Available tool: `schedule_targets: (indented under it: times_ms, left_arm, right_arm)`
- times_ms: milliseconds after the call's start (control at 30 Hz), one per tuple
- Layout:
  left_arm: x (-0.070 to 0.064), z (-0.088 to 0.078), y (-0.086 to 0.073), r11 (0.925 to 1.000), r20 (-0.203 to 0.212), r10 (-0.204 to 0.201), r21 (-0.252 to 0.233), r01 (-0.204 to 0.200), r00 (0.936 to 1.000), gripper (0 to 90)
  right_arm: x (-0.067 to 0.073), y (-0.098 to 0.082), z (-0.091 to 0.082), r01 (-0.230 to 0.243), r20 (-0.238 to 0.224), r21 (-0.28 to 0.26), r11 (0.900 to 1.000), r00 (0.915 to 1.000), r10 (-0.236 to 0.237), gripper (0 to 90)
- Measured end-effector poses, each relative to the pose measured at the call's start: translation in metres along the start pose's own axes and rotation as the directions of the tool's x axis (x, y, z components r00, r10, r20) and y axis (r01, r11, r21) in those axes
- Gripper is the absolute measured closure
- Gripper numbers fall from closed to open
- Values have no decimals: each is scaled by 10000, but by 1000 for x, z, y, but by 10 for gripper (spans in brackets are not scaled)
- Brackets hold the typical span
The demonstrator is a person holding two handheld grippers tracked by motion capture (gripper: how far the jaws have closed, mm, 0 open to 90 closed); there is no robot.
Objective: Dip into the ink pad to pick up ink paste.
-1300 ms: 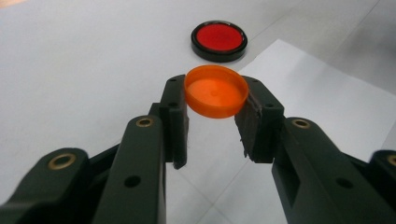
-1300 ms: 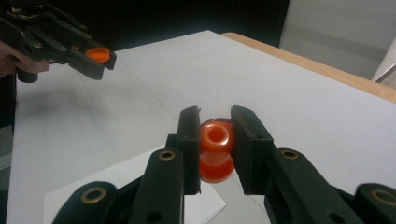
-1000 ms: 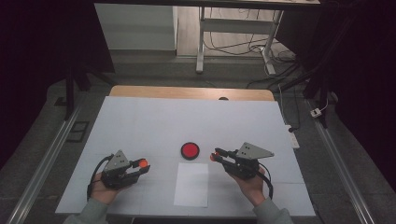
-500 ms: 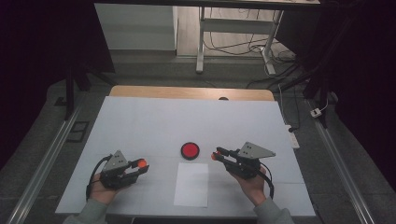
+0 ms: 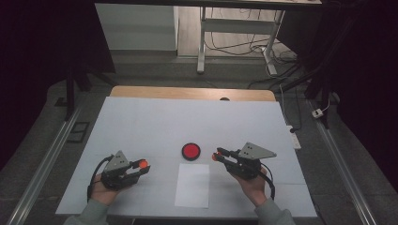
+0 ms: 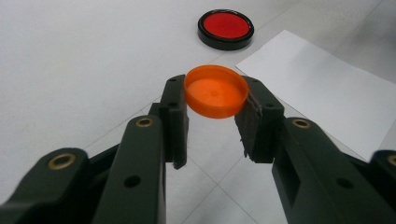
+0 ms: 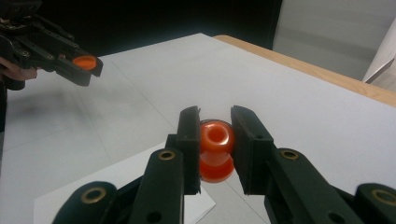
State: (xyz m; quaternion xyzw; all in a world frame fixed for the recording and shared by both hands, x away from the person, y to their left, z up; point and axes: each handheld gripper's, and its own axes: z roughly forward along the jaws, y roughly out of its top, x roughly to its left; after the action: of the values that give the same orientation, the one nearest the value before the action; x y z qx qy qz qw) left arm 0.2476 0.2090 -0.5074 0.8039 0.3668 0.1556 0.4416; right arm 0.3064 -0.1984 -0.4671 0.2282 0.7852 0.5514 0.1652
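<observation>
Two grippers, each clenched on a small orange part above the table [image 5: 141, 122].
Left gripper [image 6: 215, 114] pinches an orange cap [image 6: 216, 96] by its rim; it may pop free. Right gripper [image 7: 215, 154] clamps an orange bottle [image 7: 216, 150], which could slip beside the red-topped disc [image 5: 191, 151].

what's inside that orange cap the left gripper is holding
Nothing: the orange cap sits open side up between the left gripper's jaws, and its smooth orange floor is bare. Its underside is hidden. Beyond it on the table lie a red disc and white paper.
</observation>
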Motion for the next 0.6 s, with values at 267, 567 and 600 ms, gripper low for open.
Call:
schedule_targets:
  times_ms: [267,567,600]
  left_arm:
    - [0,0,0,10000,54,0,2,0,10000,647]
    - [0,1,0,10000,90,30,53,-30,10000,647]
    - [0,2,1,10000,91,28,57,-29,10000,647]
  right_arm:
    - [0,2,6,-41,-44,13,10000,10000,41,728]
    - [-2,3,9,-143,-74,22,9999,9999,144,727]
    - [-1,3,9,-135,-69,24,9999,9999,135,728]
